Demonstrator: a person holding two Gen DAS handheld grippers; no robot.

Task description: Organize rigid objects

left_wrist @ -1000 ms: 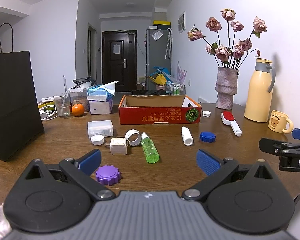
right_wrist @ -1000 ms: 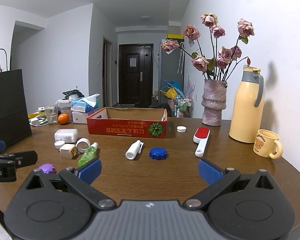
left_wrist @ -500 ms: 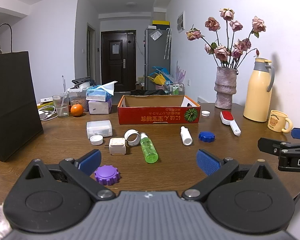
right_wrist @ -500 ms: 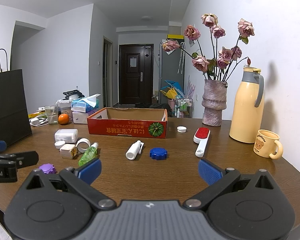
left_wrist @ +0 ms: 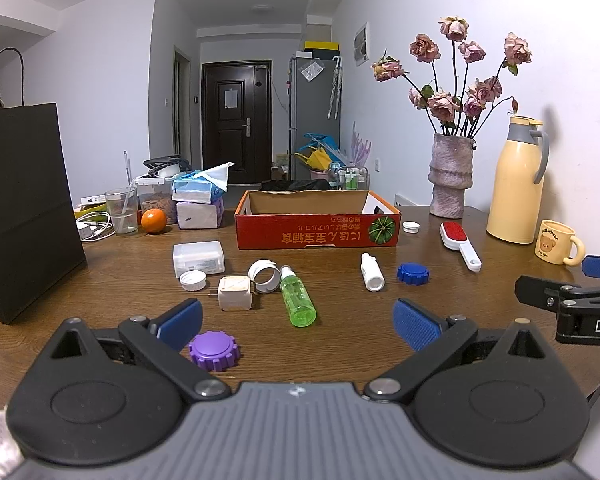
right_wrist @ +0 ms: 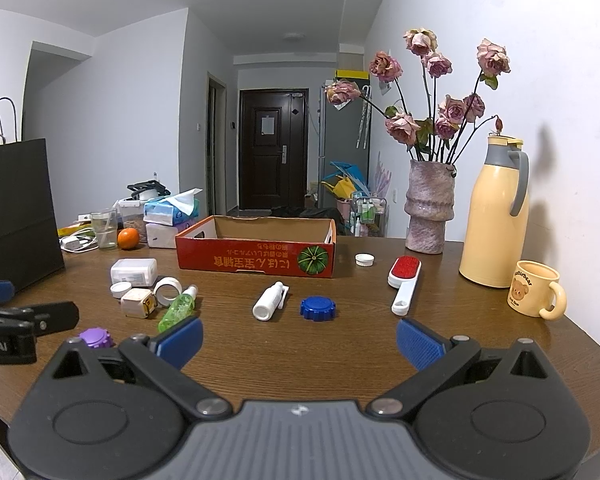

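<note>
An open red cardboard box [left_wrist: 318, 232] [right_wrist: 256, 258] sits mid-table. In front of it lie a green spray bottle [left_wrist: 297, 302], a white charger cube [left_wrist: 234, 293], a white tape ring [left_wrist: 265, 276], a white cap [left_wrist: 193, 280], a clear plastic case [left_wrist: 198, 257], a small white bottle [left_wrist: 372, 272] [right_wrist: 269, 301], a blue lid [left_wrist: 413, 273] [right_wrist: 317, 307] and a purple lid [left_wrist: 214, 351] [right_wrist: 95, 337]. My left gripper [left_wrist: 298, 324] hovers open near the purple lid. My right gripper [right_wrist: 300, 340] hovers open near the front edge, holding nothing.
A red-headed lint brush [right_wrist: 404, 282] and a second white cap [right_wrist: 364, 259] lie right of the box. A vase of flowers [right_wrist: 430, 208], a yellow thermos [right_wrist: 494, 220] and a bear mug [right_wrist: 534, 294] line the right side. A black paper bag [left_wrist: 20, 208], glass, orange and tissue boxes crowd the left.
Both views have shifted only slightly; the objects on the table have not moved and both grippers stay open.
</note>
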